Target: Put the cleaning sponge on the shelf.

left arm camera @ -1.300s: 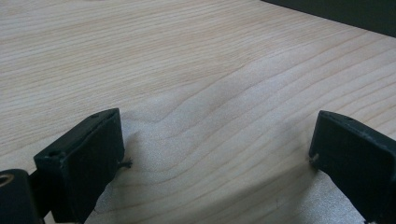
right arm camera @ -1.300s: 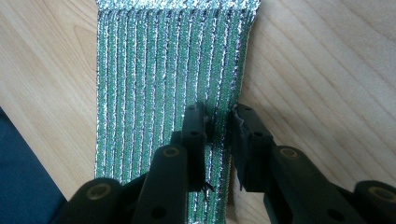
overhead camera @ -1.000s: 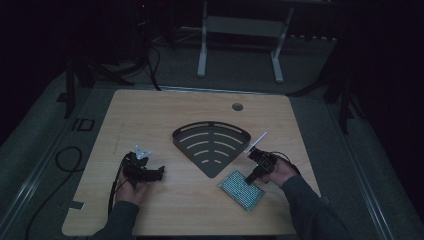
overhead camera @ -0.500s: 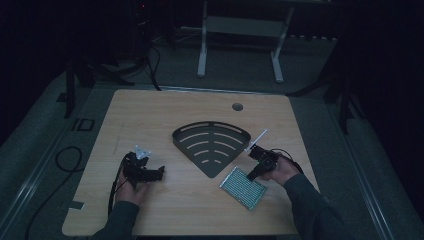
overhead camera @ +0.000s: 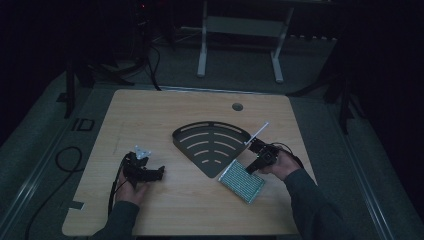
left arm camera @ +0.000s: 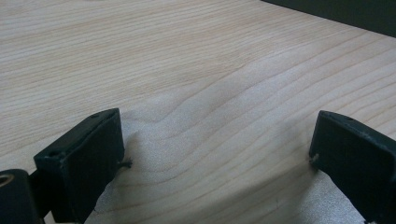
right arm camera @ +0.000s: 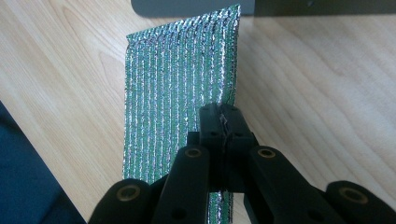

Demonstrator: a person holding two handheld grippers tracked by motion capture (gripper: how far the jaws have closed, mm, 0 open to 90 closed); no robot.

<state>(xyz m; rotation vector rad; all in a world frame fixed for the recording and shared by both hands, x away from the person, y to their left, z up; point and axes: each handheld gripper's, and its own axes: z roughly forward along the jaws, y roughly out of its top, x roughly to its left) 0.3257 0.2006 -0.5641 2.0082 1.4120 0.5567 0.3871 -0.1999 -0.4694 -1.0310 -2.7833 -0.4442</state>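
My right tool [right arm camera: 219, 122] is clamped on the near edge of the ribbed silver-green foil pouch [right arm camera: 182, 88], its length running ahead toward the dark slotted fan-shaped tray [overhead camera: 212, 142], while my left tool [left arm camera: 217, 149] rests agape on the light wooden desk [overhead camera: 165, 110].

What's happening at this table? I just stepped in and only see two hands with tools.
A person sits at a wooden table with a gripper in each hand. The right gripper is shut on the edge of a shiny green ribbed sheet, which lies on the table beside a dark fan-shaped slotted plate. The left gripper rests on bare wood at the left, jaws wide apart and holding nothing.
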